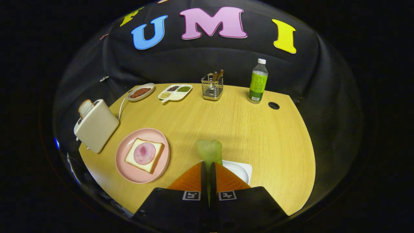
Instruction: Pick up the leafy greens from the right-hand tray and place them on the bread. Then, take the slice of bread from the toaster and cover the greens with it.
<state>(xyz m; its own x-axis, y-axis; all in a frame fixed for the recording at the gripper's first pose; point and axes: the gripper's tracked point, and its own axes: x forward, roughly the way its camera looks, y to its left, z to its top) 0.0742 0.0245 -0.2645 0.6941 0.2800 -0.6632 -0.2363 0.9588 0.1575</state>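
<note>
One leaf of leafy greens (209,151) pinched between closed gripper (207,166) fingers, lifted above white tray (243,168), ready for bread (144,154) on pink plate (129,174).

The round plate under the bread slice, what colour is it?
Pink, seen in the gripper view: the round plate beside the cream toaster.

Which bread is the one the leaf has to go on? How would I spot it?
Start at the white toaster on the table's left side, then look just beside it to the pink plate. The bread lies flat there with a round pink slice on top, unlike the bread standing in the toaster.
</note>
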